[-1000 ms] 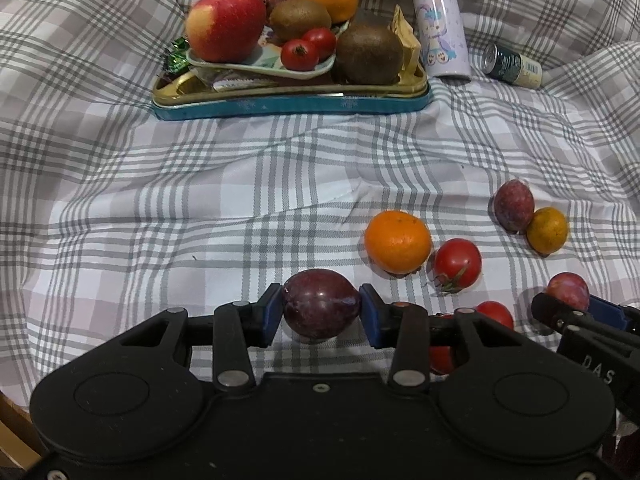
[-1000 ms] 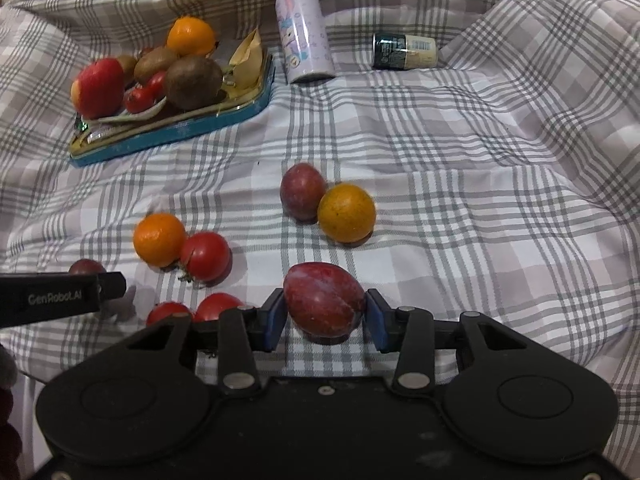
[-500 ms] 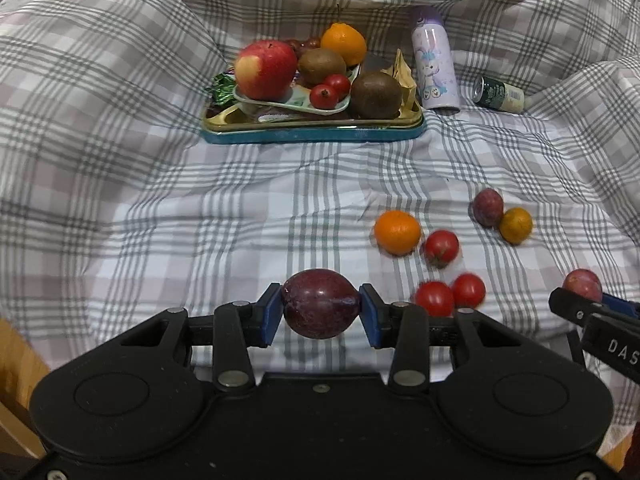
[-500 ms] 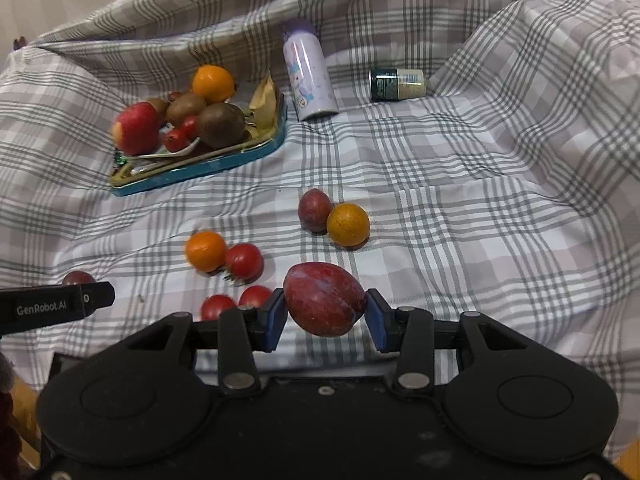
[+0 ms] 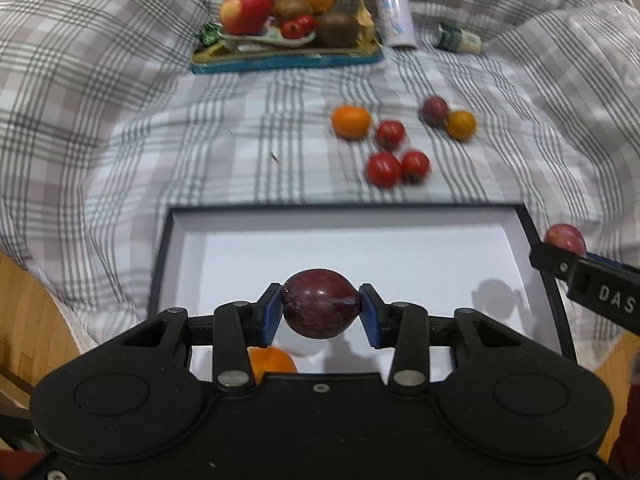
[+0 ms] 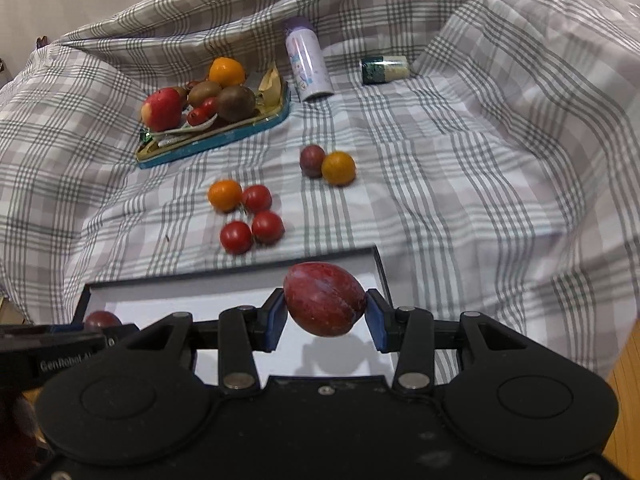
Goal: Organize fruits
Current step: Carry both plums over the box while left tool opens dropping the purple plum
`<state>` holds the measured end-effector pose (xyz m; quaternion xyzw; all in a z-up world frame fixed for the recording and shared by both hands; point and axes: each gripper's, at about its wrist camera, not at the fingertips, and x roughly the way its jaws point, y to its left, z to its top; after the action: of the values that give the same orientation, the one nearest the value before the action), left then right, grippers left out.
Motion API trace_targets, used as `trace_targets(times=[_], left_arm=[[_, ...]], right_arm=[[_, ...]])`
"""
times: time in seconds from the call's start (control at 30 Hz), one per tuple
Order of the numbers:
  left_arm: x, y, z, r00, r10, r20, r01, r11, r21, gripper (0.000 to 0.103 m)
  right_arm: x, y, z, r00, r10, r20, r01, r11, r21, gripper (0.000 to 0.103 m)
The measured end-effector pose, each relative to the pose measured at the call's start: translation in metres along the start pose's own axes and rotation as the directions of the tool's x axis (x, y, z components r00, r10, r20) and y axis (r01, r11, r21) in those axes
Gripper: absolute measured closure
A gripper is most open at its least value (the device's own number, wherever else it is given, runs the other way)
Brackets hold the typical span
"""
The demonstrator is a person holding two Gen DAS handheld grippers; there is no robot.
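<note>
My left gripper point(image 5: 320, 314) is shut on a dark purple plum point(image 5: 319, 307), held above a black-rimmed box with a white floor point(image 5: 400, 248). An orange point(image 5: 272, 362) lies in the box below it. My right gripper point(image 6: 326, 318) is shut on a red plum point(image 6: 325, 298) over the same box point(image 6: 224, 294) near its right end. On the checked cloth beyond lie an orange point(image 5: 351, 121), three tomatoes point(image 5: 384, 169), a plum point(image 5: 435, 110) and a small yellow-orange fruit point(image 5: 461, 124).
A teal tray point(image 5: 288, 60) piled with an apple, kiwis, an orange and tomatoes stands at the back. A lilac bottle point(image 5: 394, 10) and a small jar point(image 5: 458, 38) lie to its right. Wooden floor point(image 5: 24, 304) shows beside the cloth edge.
Both grippers have pulled back and risen with their plums; the box has come into view beneath them and the loose fruit now lies farther away.
</note>
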<state>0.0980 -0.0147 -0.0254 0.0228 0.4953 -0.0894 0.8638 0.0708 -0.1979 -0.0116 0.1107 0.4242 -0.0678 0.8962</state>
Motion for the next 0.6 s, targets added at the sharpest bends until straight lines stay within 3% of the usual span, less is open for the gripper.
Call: trace_targets(times=[0.23,0.6], left_arm=[[-0.005,-0.014,-0.029,1.000,-0.002,-0.013,0.003,1.000,0.028,0.053],[-0.004,-0.016,-0.044,0.998,0.061,0.017,-0.061,0.998,0.002,0.053]], right_arm=[[-0.019,-0.010,-0.026,1.000,-0.020,0.004,0.020,1.000,-0.001,0.059],[-0.044,-0.012,-0.052,1.000,-0.004,0.017,0.004,1.000,-0.019,0.059]])
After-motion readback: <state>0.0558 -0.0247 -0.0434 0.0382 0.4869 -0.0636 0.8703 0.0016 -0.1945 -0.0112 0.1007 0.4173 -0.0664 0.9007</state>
